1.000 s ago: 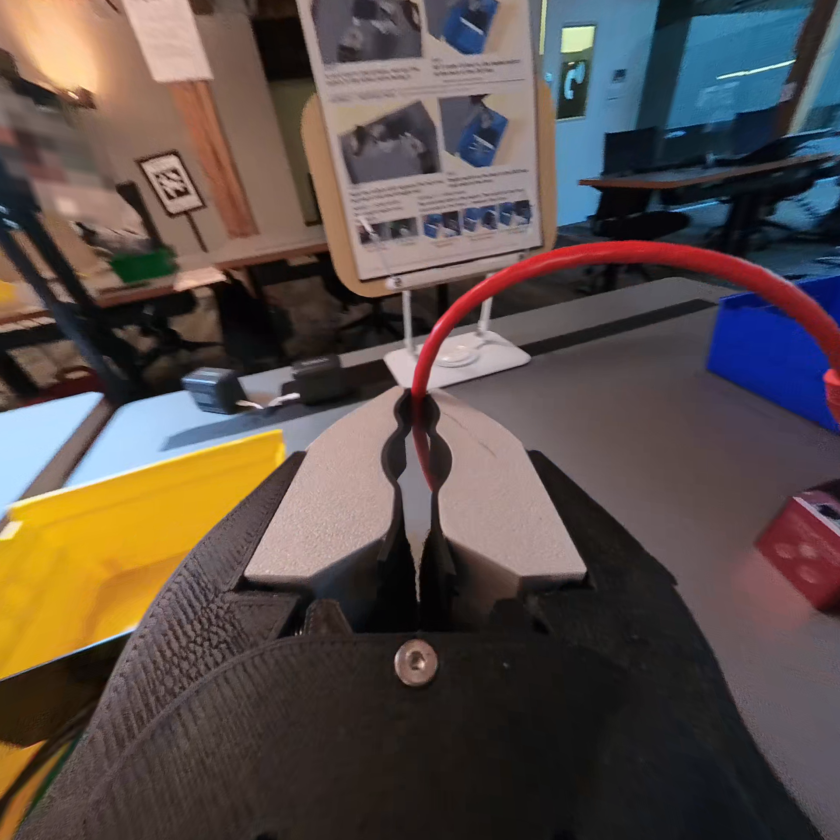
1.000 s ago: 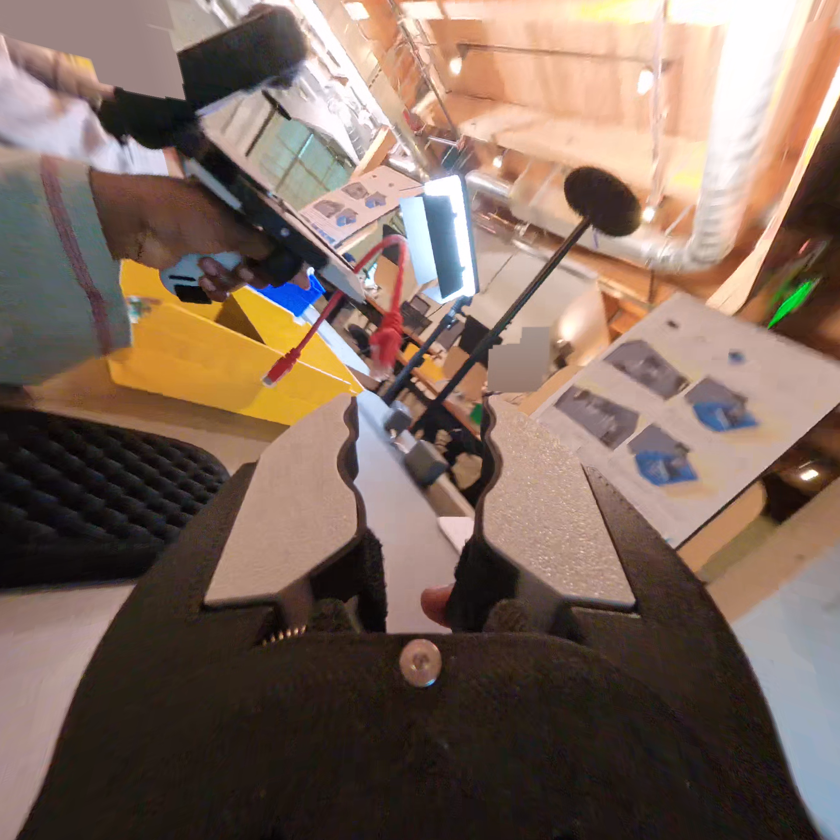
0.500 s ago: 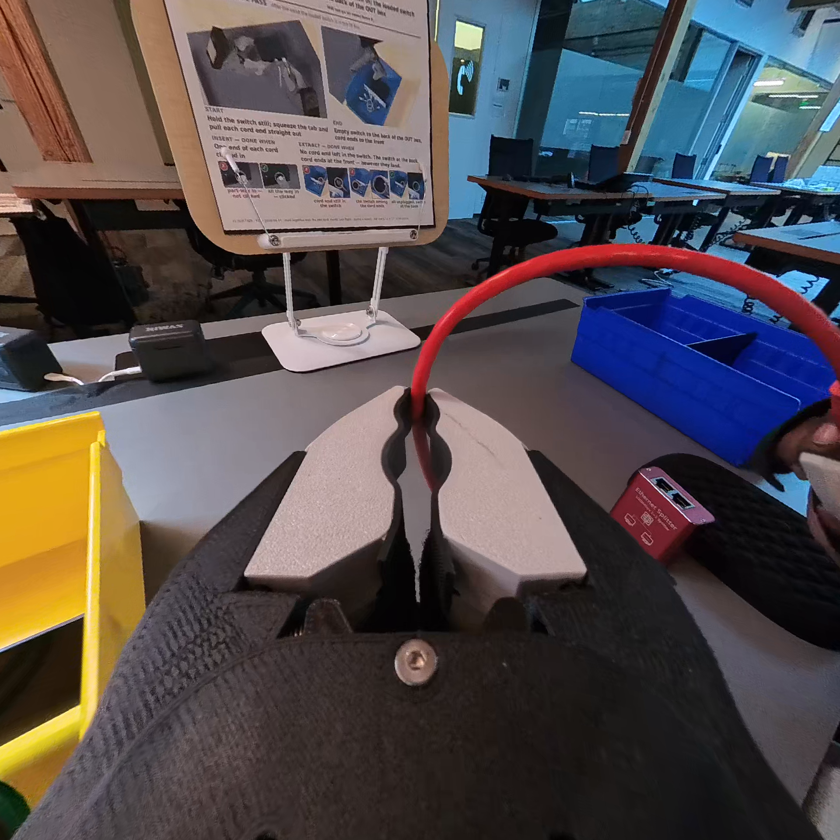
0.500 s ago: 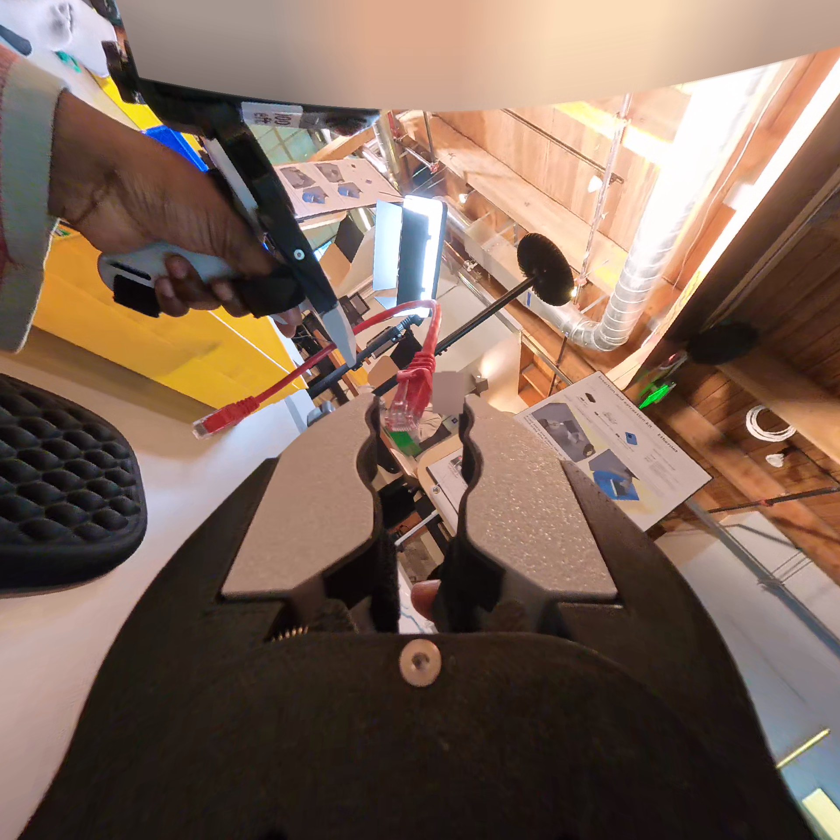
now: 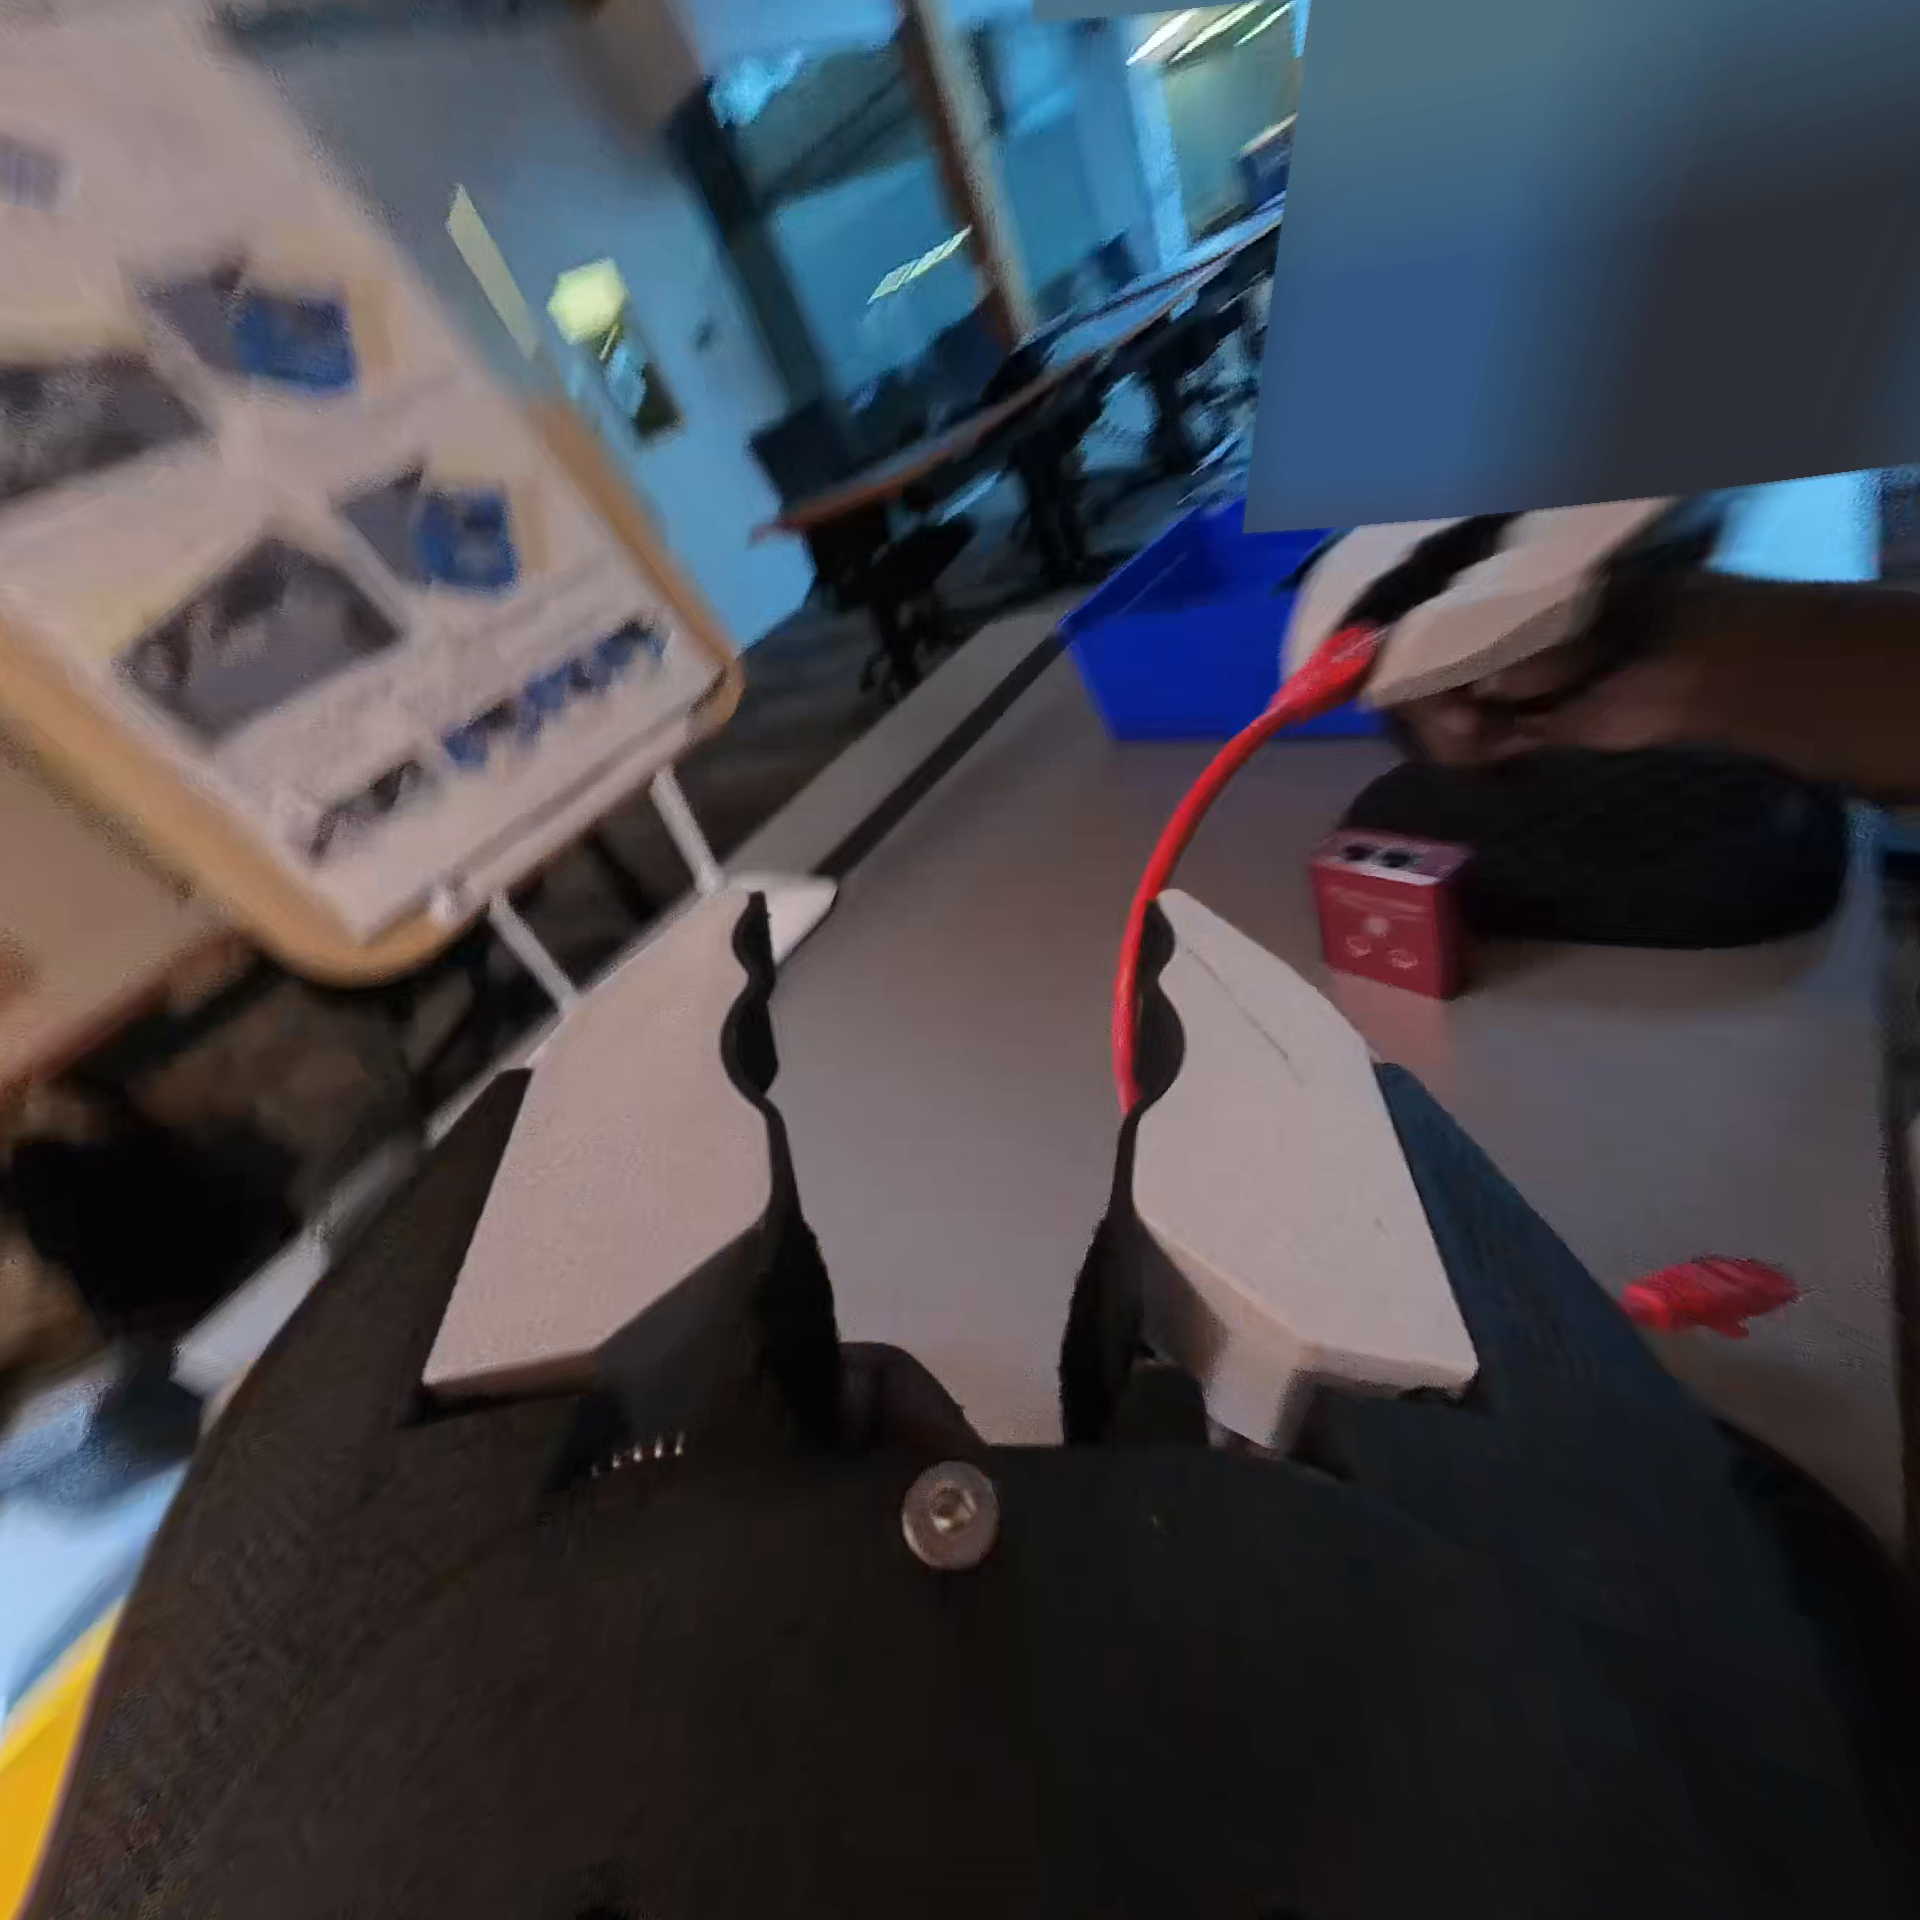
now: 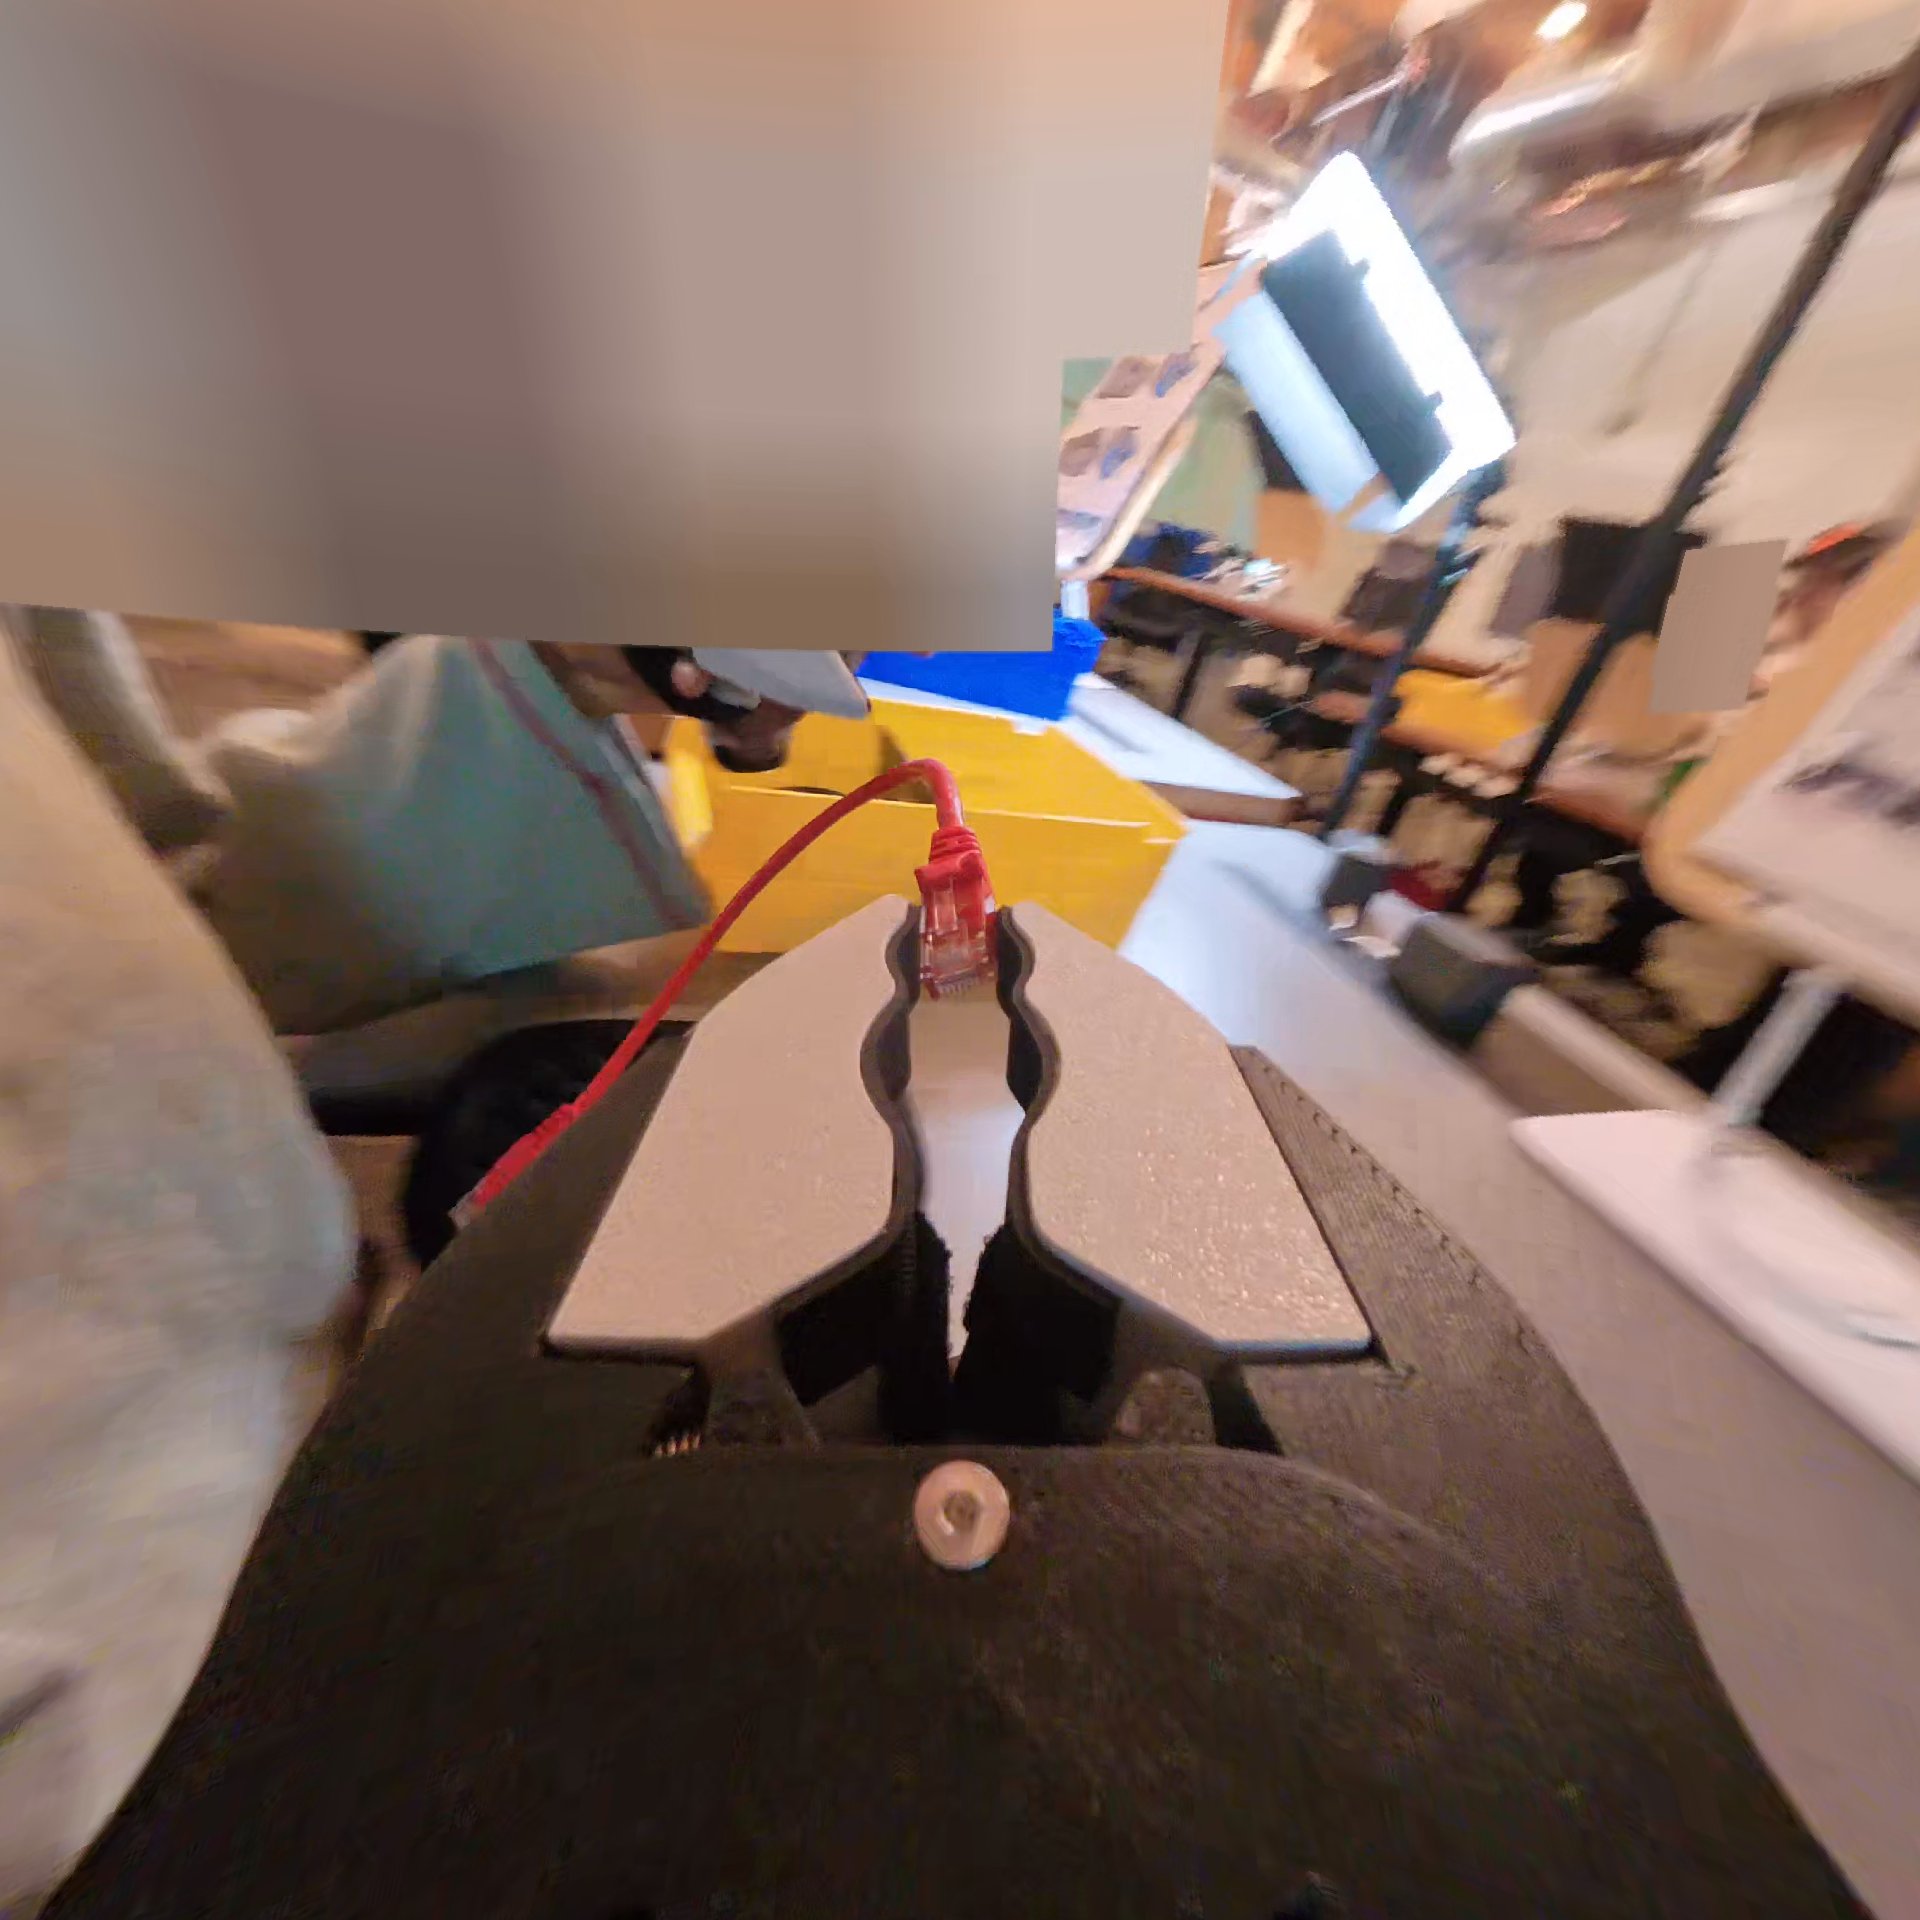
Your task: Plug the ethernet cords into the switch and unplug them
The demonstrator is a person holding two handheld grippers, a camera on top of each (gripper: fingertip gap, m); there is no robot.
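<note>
Grey table fills the left wrist view, the blue bin at its far edge, the yellow bin showing in the right wrist view. A black mat lies near the right side, and the red switch sits just beside it. Left gripper, jaws spread wide, the red ethernet cord resting against its right finger. Right gripper pinches the cord's plug at its fingertips. The other plug hangs free, blurred.
</note>
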